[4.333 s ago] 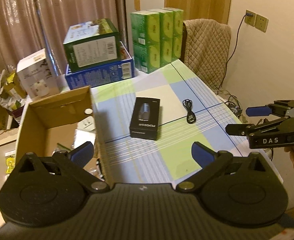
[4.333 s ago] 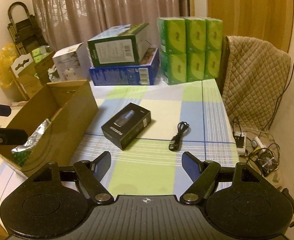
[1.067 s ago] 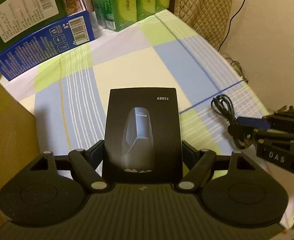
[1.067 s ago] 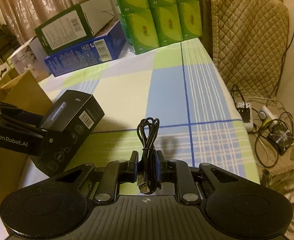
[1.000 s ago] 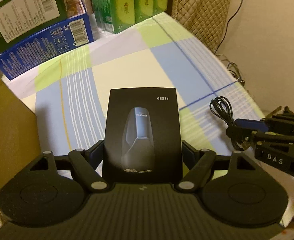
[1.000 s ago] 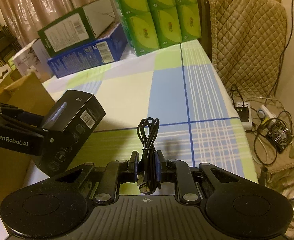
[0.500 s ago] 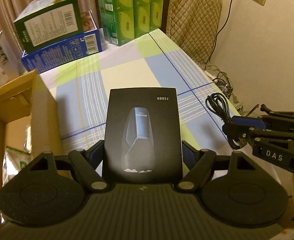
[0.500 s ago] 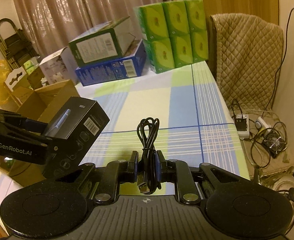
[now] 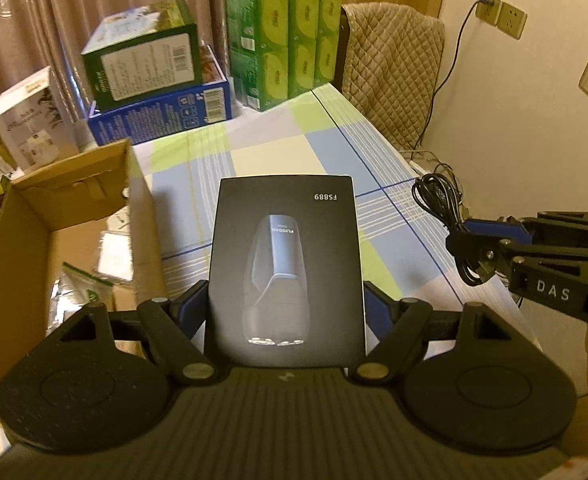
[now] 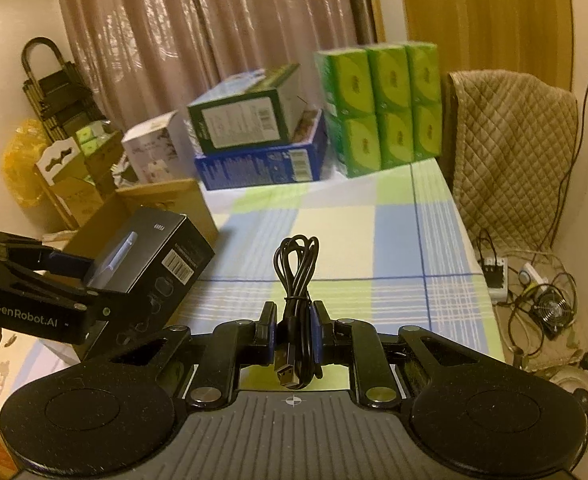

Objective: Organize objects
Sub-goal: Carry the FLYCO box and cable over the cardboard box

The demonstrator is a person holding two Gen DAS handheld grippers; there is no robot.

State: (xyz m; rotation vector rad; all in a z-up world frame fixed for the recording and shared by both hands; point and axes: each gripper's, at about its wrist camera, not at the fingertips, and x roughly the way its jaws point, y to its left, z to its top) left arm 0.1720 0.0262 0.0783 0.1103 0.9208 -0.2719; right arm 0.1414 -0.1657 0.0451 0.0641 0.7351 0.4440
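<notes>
- holding the black box (image 9: 286, 264) clamped between the fingers of my left gripper (image 9: 286, 312), its printed face turned up toward the camera and its far end sticking out ahead of the pads.
- pinching the coiled black cable (image 10: 295, 280) in my right gripper (image 10: 294, 334), jaws closed tight on the bundle, loops standing up ahead of the fingertips and the usb plug hanging back toward the gripper body.
- both things have come up off the checked tablecloth (image 9: 278, 152) since a second ago: back then the box sat low over the cloth and the cable was just clear of it, and now the table lies well below and ahead of both grippers, with nothing of mine left on it.
- the view has also pulled back and swung, so the open cardboard box (image 9: 58, 216) now shows to the left of and below my left gripper, with packets already lying inside.
- from the right wrist the left gripper (image 10: 74, 276) and its load sit to my left, between me and that carton.
- i read this as the pick-up done for both items and the carry begun; the likely next step is lowering each into the carton, box first since it is nearer.
- the green packs (image 9: 286, 40) and stacked cartons (image 9: 154, 80) at the far end look untouched.
</notes>
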